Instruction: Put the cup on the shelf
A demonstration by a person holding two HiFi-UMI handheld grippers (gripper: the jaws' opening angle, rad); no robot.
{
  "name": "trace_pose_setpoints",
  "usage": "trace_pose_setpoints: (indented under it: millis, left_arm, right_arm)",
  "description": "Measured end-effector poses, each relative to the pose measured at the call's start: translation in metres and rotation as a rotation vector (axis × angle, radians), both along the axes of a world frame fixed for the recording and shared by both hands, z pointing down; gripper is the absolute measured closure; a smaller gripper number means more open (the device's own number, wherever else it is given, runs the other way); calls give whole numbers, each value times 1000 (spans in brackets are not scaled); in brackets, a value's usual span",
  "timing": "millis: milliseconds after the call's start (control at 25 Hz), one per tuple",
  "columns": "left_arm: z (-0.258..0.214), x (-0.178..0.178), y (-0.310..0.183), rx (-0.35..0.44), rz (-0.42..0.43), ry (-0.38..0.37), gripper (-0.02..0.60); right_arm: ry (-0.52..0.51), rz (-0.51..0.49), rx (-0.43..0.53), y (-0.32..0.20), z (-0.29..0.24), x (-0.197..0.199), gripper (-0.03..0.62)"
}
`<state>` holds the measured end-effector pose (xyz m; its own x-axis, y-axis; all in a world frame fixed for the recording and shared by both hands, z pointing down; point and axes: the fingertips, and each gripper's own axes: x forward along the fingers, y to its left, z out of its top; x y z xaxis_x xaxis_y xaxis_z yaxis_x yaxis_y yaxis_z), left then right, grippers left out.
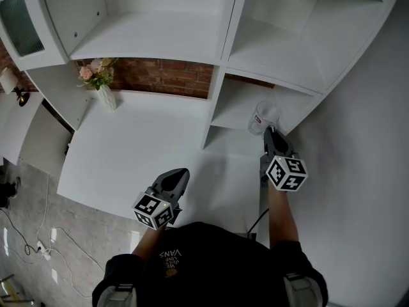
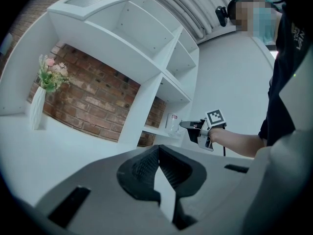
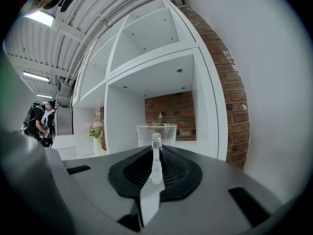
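A clear glass cup (image 1: 263, 117) with a handle hangs at the front of the lower right shelf compartment (image 1: 231, 112). My right gripper (image 1: 270, 134) is shut on the cup's handle (image 3: 156, 146), with the cup's body (image 3: 156, 132) just beyond the jaws. I cannot tell whether the cup rests on the shelf board. From the left gripper view, the cup (image 2: 172, 123) and right gripper (image 2: 190, 125) sit at the shelf edge (image 2: 155, 130). My left gripper (image 1: 179, 175) hovers over the white counter, shut and holding nothing (image 2: 157, 153).
A white vase with pink flowers (image 1: 104, 93) stands at the counter's (image 1: 140, 149) back left, against the brick wall (image 1: 163, 77). White shelf compartments rise above. Cables (image 1: 32, 242) lie on the floor at the left. A person (image 3: 39, 124) stands far off.
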<state>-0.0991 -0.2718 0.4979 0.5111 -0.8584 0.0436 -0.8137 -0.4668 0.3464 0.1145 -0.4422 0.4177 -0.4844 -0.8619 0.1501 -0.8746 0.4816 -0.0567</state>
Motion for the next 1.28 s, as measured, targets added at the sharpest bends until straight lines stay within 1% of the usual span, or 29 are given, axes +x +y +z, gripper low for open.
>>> trace_pose_setpoints:
  millis: [560, 840, 1280]
  left_arm:
    - [3, 1, -14, -4, 13, 5, 574]
    - [6, -3, -21, -4, 12, 14, 574]
    - [11, -1, -28, -13, 49, 25, 574]
  right_arm:
    - [46, -4, -3, -32, 2, -13, 566]
    - [57, 9, -21, -47, 2, -20, 566]
    - [79, 22, -54, -71, 4, -31, 566]
